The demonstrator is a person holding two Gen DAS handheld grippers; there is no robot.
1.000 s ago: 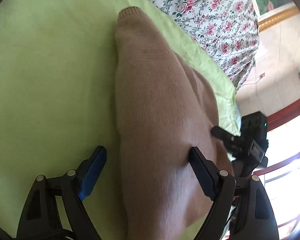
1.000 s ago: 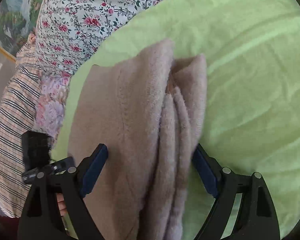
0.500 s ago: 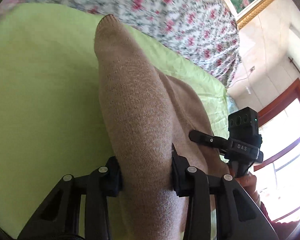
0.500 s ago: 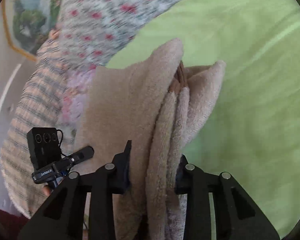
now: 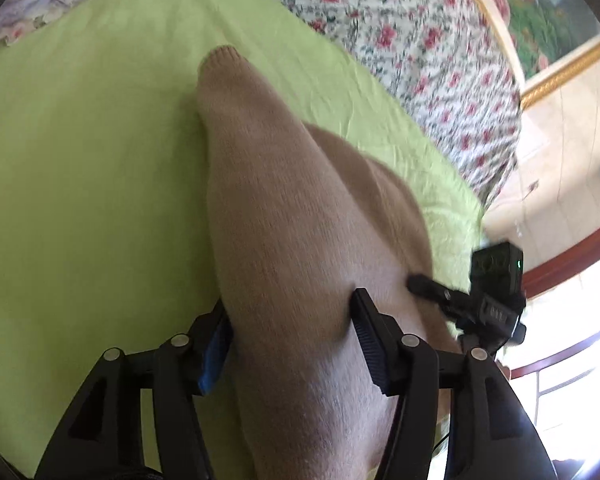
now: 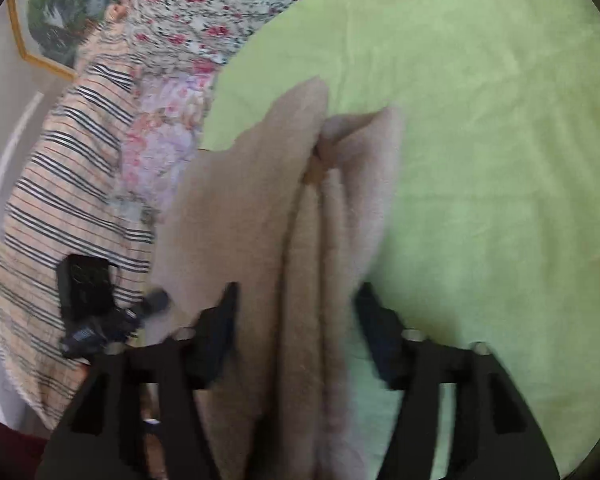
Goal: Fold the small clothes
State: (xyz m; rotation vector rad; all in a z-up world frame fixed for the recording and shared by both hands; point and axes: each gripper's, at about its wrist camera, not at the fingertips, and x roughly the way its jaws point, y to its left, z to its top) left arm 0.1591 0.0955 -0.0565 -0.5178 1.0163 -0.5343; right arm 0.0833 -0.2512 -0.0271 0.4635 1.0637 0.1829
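Lying on a lime sheet [image 5: 80, 200]: tan sweater [image 5: 284, 240], floral quilt [image 5: 400, 32] behind, painting [image 5: 540, 20] on wall. Both grippers, left [image 5: 292, 332] and right [image 6: 296, 320], opening, sweater between jaws.

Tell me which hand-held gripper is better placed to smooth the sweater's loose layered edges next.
Right, probably. The right hand-held gripper straddles the sweater's stacked layered edges as its jaws open. The left hand-held gripper, also opening, straddles only a smooth rounded fold.

No text, label or number can be read anywhere here.
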